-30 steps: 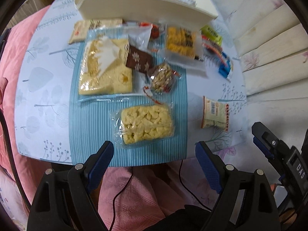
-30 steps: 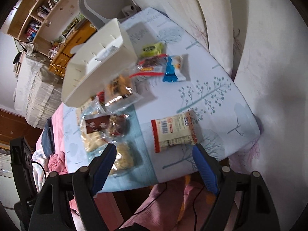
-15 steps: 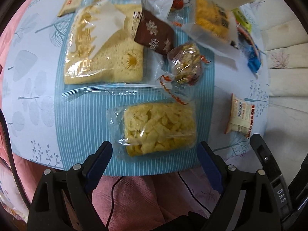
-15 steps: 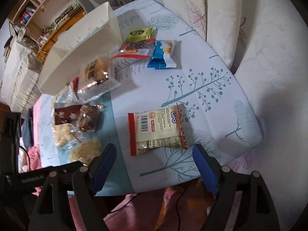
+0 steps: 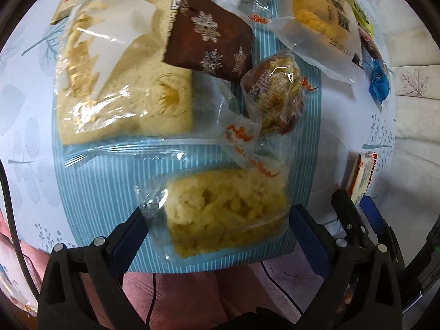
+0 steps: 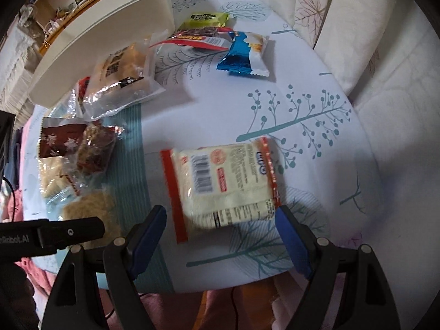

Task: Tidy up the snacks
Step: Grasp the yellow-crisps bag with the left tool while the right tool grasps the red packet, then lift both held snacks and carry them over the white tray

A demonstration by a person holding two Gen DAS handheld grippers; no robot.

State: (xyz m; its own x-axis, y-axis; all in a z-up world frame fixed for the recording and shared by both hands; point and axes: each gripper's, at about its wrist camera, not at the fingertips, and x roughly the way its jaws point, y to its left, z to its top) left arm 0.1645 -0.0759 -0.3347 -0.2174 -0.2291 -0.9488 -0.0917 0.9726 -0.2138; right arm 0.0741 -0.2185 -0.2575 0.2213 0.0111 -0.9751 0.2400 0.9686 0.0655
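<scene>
Both grippers poised over snacks, nothing gripped.
Left gripper [image 5: 216,221] jaws, just widening, straddle crisp pack [image 5: 225,211]; right gripper [image 6: 220,222] spread around cracker pack [image 6: 220,184]. Risk: slick film slipping, contents crushed.

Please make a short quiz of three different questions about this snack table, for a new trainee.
1. True or false: the left gripper is shut on the yellow crispy snack pack.
2. Which packet lies between the fingers of the right gripper? A) blue candy packet B) white packet with red edges C) green packet
3. Fill in: the brown packet with snowflakes rests partly on the ____ bag.

Key: 1 false, its fingers stand open beside the pack; 2 B; 3 bread.
</scene>
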